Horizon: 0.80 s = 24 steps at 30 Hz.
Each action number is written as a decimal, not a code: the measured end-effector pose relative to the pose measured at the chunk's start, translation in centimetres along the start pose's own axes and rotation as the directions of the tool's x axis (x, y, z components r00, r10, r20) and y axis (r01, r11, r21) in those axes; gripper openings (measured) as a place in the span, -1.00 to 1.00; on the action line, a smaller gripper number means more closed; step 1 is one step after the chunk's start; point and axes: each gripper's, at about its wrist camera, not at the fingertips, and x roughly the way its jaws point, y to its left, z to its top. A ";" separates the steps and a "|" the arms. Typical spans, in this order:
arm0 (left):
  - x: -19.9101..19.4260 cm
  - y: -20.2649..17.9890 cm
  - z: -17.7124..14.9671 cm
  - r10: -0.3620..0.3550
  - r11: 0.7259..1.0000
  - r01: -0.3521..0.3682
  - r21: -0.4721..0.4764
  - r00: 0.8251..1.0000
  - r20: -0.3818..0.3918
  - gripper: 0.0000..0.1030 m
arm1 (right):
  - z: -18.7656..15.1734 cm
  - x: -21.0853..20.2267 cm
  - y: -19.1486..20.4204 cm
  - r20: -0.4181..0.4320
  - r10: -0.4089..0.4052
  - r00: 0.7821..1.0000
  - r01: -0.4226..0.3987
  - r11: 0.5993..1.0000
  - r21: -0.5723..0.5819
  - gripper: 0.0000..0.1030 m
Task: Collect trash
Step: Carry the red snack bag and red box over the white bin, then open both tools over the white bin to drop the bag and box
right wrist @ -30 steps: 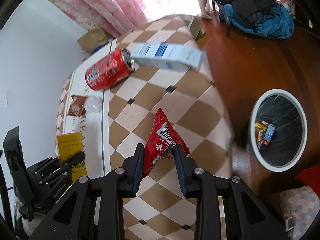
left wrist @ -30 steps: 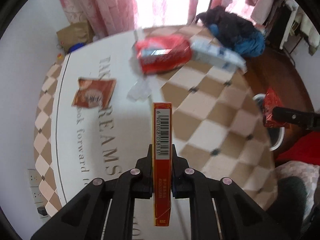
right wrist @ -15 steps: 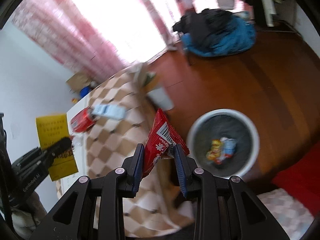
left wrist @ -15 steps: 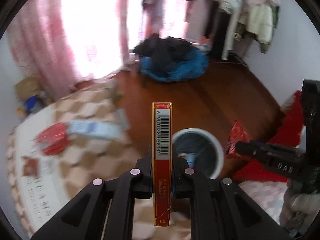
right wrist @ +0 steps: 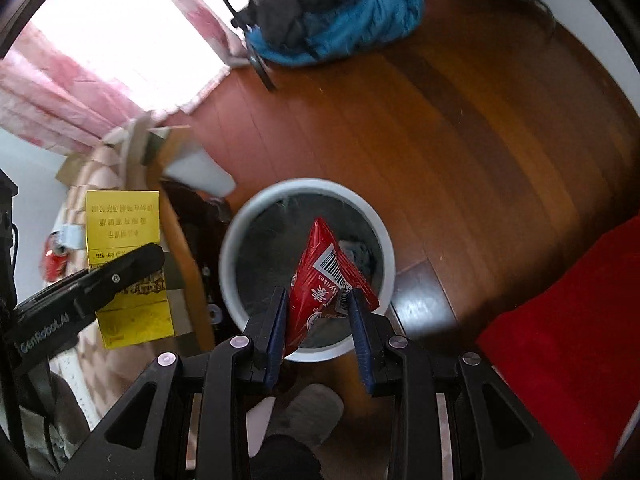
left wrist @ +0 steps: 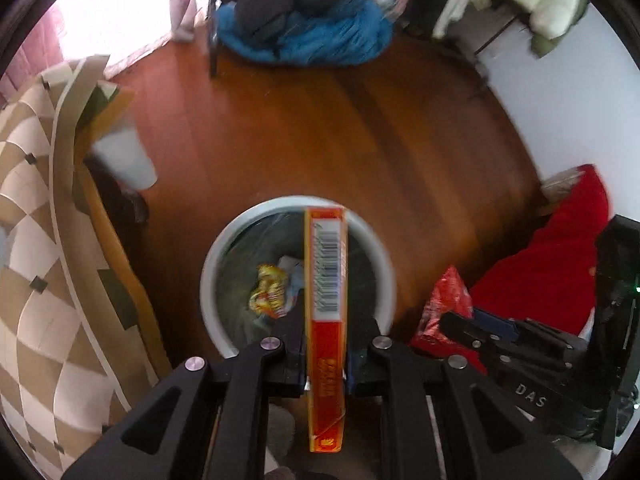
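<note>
Cardboard, light and stiff, the orange carton [left wrist: 325, 320] sat edge-on between the left gripper [left wrist: 325, 354]'s opening jaws; the right gripper [right wrist: 320, 320] pinched a crinkly, limp red snack bag [right wrist: 320, 280] near its base.

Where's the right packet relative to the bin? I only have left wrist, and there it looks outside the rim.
Observer: In right wrist, the packet hangs over the bin's opening. The right gripper is shut on it.
Operator: And the left box? I only see its barcode edge.
Observer: Right wrist shows the box's broad face, which is yellow with print. In that view it appears left of the rim, not across the opening, though that may be the angle. The left gripper's jaws are opening with the box between them.
</note>
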 end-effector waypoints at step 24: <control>-3.2 2.4 -3.2 0.256 0.967 -0.254 -0.032 0.959 0.123 0.88 | -1.2 7.2 -0.9 -0.088 -0.207 0.974 0.209 0.978 0.015 1.00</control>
